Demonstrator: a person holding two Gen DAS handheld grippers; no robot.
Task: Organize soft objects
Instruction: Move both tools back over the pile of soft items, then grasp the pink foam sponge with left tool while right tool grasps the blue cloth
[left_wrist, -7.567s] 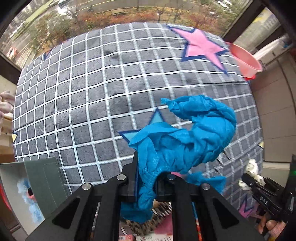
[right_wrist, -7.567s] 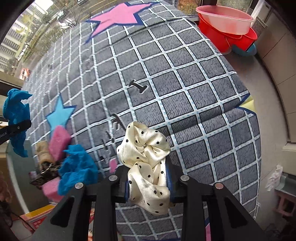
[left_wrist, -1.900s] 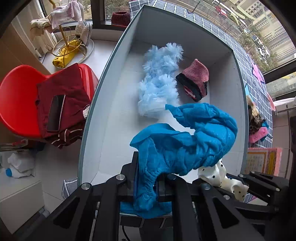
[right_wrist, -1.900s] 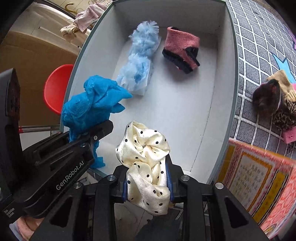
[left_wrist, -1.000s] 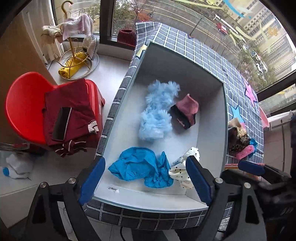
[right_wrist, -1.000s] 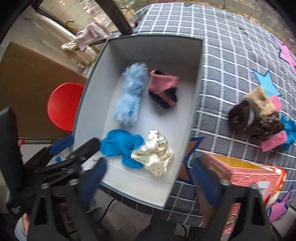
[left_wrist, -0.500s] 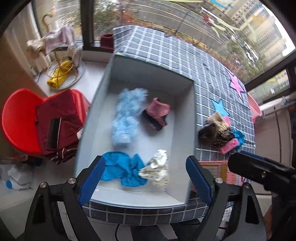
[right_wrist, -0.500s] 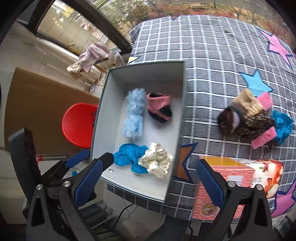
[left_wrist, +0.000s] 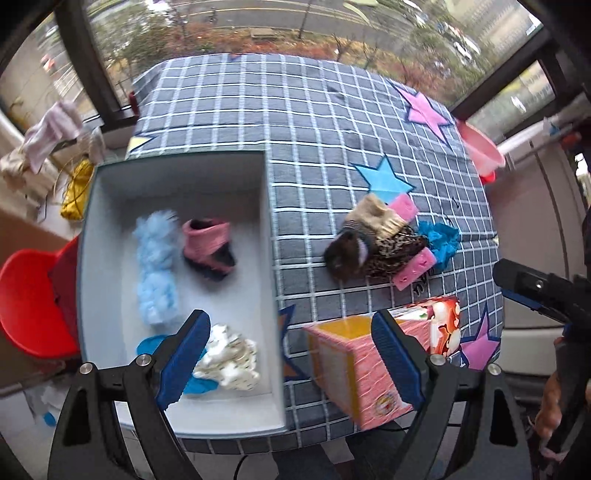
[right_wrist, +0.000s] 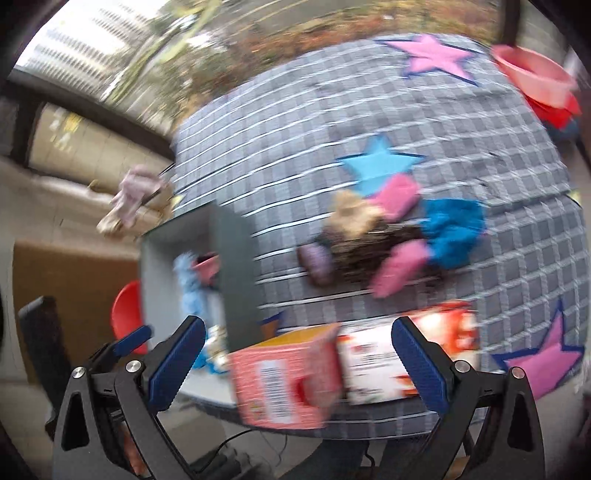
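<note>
Both jaw sets are spread wide, nothing held: left gripper, right gripper. Four soft items are already dropped in the grey box. The remaining pile is left on the checked cloth, likely next.

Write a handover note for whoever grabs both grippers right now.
Left gripper: open, empty, above the box's near end.
Right gripper: open, empty, above the table's near edge.
In the grey box: fluffy light-blue piece, pink-and-black piece, blue cloth, polka-dot scrunchie.
Left to do: the pile on the checked cloth, including a blue ruffled piece and two pink pieces.
The pink carton stands between box and pile.
</note>
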